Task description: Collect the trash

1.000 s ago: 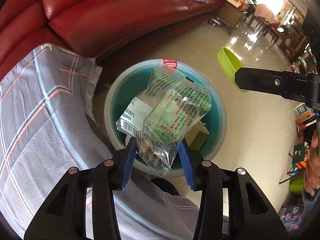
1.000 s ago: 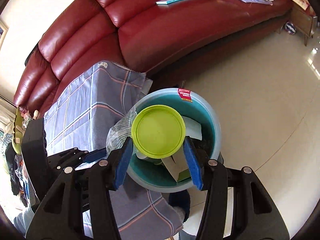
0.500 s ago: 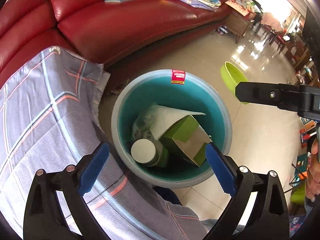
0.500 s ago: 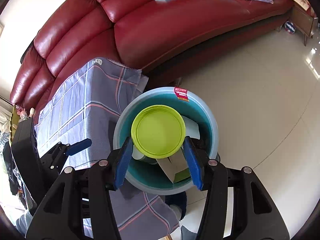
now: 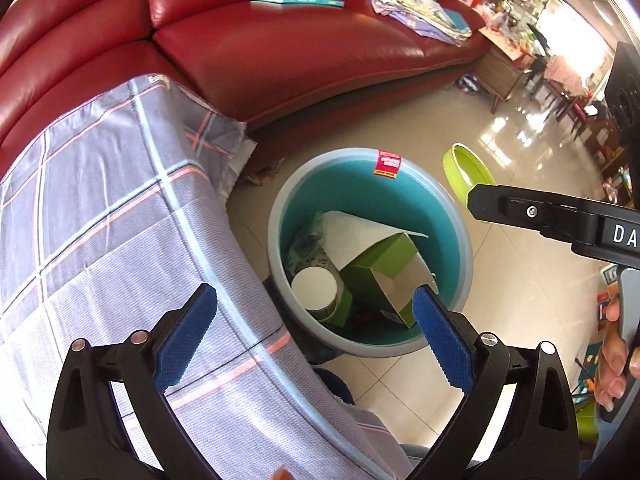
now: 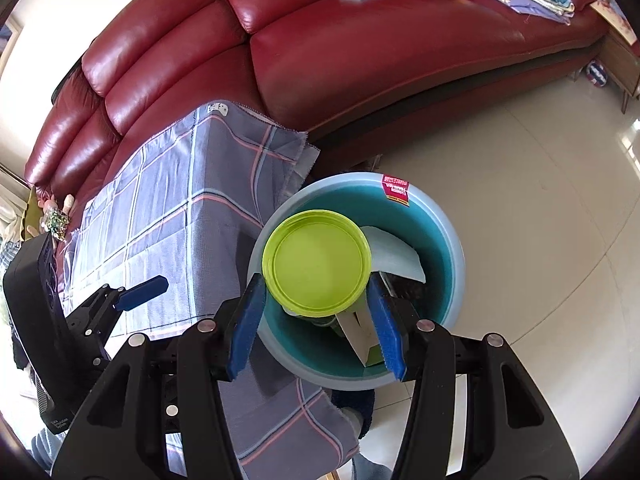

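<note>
Left gripper (image 5: pixel 314 318): fingers spread wide, just been opening, nothing between them. Hovers over the teal bin (image 5: pixel 466 248), which sits on the floor tiles at 12 o'clock of the fingers.

In bin, left wrist view: white sheet (image 5: pixel 356 232) over a green carton (image 5: pixel 384 276), paper cup (image 5: pixel 314 290) at 9 o'clock of the carton, clear printed wrapper (image 5: pixel 306 246) wedged at 10 o'clock, mostly covered by the sheet. Print unreadable. Red sticker (image 5: pixel 389 163) on far rim at 12 o'clock.

Right gripper (image 6: pixel 316 320): fingers clamped on a lime green lid (image 6: pixel 316 262), blue pads on its 8 and 4 o'clock edges. Lid held above the bin, blocks most of the contents in right wrist view; only a corner of the sheet and the carton's end show past it. Cannot tell what sits under the lid.

Plaid cloth (image 5: pixel 120 240) covers the surface at 9 o'clock of the bin; surface itself hidden. Red sofa (image 5: pixel 300 52) behind, at 12 o'clock. Hand (image 5: pixel 612 356) on the right gripper's handle cut off at the frame edge, 3 o'clock. Far room at 2 o'clock blown out, hard to read.
</note>
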Demonstrator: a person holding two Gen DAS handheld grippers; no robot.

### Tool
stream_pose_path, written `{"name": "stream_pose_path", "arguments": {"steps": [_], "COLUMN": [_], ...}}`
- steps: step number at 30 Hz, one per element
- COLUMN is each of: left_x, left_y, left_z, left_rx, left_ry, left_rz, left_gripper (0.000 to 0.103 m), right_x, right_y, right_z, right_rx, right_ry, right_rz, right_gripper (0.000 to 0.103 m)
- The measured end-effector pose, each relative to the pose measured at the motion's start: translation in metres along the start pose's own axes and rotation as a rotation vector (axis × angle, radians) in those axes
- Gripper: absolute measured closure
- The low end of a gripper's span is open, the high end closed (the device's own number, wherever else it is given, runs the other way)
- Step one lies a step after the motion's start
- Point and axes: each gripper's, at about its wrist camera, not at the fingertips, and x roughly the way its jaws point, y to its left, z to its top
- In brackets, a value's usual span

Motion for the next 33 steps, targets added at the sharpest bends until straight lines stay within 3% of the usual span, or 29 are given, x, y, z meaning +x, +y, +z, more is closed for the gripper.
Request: {"name": "stream_pose_path", "arguments": {"steps": [11,12,13,14,20,24,33], "left_x": [-0.012,-0.013,-0.014,-0.015,-0.016,-0.018,-0.039], "left_y": [0.015,0.016,0.017,0.018,0.021,0.02,0.017], "left_z": [-0.007,-0.008,-0.008,-0.008,-0.009,-0.011,-0.024], "left_rx": [-0.027,-0.029,-0.031,-0.034,-0.048,-0.055,-0.065], "left_ry": [-0.018,-0.018,-0.019,-0.02,-0.019,-0.017,-0.042], "left_rz": [0.015,0.015,0.014,0.014,0.01,0.007,0.017], "left_gripper": [0.005,0.005,0.005,0.005,0.005,0.005,0.005], "right_x": [0.01,0.01,0.01,0.009,0.007,0.003,-0.021], "right_y": [0.01,0.01,0.01,0.009,0.008,0.012,0.026], "right_z": [0.007,0.007,0.008,0.008,0.005,0.001,-0.025], "right_rx": [-0.015,-0.009,-0.001,0.003,0.019,0.014,-0.045], "right_ry": [0.016,0.015,0.013,0.007,0.017,0.02,0.005], "right_rz": [-0.018,-0.016,-0.014,-0.017,-0.025,-0.041,-0.1], "right_gripper": [0.052,0.046,0.034,0.031,0.026,0.018,0.012]}}
